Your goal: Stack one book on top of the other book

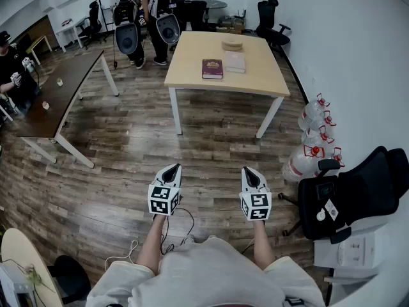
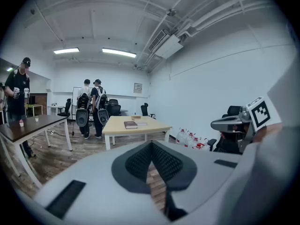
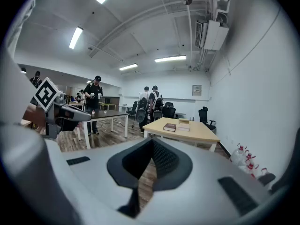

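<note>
Two books lie side by side on the light wooden table (image 1: 192,75) across the room: a dark red book (image 1: 212,68) on the left and a pale book (image 1: 234,62) on the right. Both books also show small in the gripper views, the red book (image 2: 131,124) (image 3: 169,127) and the pale book (image 2: 140,122) (image 3: 183,125). My left gripper (image 1: 171,172) (image 2: 151,146) and right gripper (image 1: 250,176) (image 3: 152,144) hover side by side over the wooden floor, far short of the table. Both are shut with nothing between their jaws.
A round pale object (image 1: 232,44) sits at the table's far end. A dark table (image 1: 61,91) stands to the left with a person (image 1: 14,69) beside it. Two people (image 1: 144,15) stand beyond the light table. Water jugs (image 1: 314,133) and a black office chair (image 1: 348,194) line the right wall.
</note>
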Motion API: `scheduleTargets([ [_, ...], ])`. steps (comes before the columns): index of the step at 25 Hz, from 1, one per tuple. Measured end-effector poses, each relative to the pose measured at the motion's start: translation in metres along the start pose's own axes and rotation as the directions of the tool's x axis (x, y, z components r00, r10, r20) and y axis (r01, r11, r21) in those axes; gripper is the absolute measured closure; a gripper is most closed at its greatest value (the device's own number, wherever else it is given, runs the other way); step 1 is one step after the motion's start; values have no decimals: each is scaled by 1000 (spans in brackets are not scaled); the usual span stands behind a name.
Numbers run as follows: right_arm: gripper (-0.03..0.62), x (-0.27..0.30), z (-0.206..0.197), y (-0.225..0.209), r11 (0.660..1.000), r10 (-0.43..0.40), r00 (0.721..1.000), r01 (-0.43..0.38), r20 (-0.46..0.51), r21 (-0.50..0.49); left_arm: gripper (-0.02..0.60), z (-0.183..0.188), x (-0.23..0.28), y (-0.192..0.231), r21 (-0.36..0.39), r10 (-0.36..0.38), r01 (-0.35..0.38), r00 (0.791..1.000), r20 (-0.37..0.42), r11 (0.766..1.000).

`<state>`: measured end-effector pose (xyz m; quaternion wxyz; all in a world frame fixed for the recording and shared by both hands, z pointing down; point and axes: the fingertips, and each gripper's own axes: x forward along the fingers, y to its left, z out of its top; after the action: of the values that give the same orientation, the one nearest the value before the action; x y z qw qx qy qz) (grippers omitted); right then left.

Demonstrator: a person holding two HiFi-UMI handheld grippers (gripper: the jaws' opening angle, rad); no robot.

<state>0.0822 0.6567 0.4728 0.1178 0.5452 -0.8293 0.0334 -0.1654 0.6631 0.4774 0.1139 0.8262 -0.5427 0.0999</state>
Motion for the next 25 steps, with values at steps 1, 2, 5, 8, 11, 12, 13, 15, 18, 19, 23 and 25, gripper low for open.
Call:
scheduleTargets([
  [1, 591, 0, 0, 0, 1000, 0, 1000, 0, 0, -1, 571, 0, 0, 0, 0, 0, 0, 1000, 1, 1000],
  [2, 591, 0, 0, -1, 1000, 1, 1000, -1, 1, -3, 571, 0, 1, -1, 1, 0, 0, 1000, 1, 1000],
  [5, 591, 1, 1, -2, 1000, 3, 1000, -3, 3, -4, 572, 1, 2, -1, 1, 1, -1, 1000, 2, 1000],
  [8, 591, 1, 2, -2, 1000, 4, 1000, -4, 2, -7, 571, 2, 4, -1, 0, -2, 2, 1000, 4, 1000],
  [11, 591, 0, 4, -3, 1000, 5, 1000, -5, 18, -2, 571, 2, 4, -3, 3, -3, 3, 1000, 8, 1000],
  [12, 591, -1, 6, -3, 1000, 3, 1000, -4, 31, 4, 571, 3, 4, -3, 8, -2, 1, 1000, 11, 1000],
  [13, 591, -1, 8, -4, 1000, -1, 999, 0, 47, 10, 571, 3, 4, -3, 17, 1, -1, 1000, 14, 1000],
  [15, 544, 2, 12, -1, 1000, 20, 997, -22, 70, 18, 545, 1, 5, -6, 27, -20, 19, 1000, 23, 999],
  [18, 140, 9, 14, 11, 995, 100, 991, -102, 86, 15, 285, 0, 9, -17, 4, -92, 92, 995, 47, 996],
  [19, 116, 8, 14, 12, 994, 107, 990, -109, 89, 12, 253, -1, 10, -21, 7, -104, 103, 993, 51, 995],
  [23, 98, 8, 8, 16, 992, 119, 990, -121, 82, 19, 235, -3, 13, -26, 10, -118, 117, 992, 44, 993],
  [25, 98, 9, 5, 17, 992, 126, 990, -127, 71, 11, 235, -4, 15, -27, 12, -111, 111, 993, 40, 994],
])
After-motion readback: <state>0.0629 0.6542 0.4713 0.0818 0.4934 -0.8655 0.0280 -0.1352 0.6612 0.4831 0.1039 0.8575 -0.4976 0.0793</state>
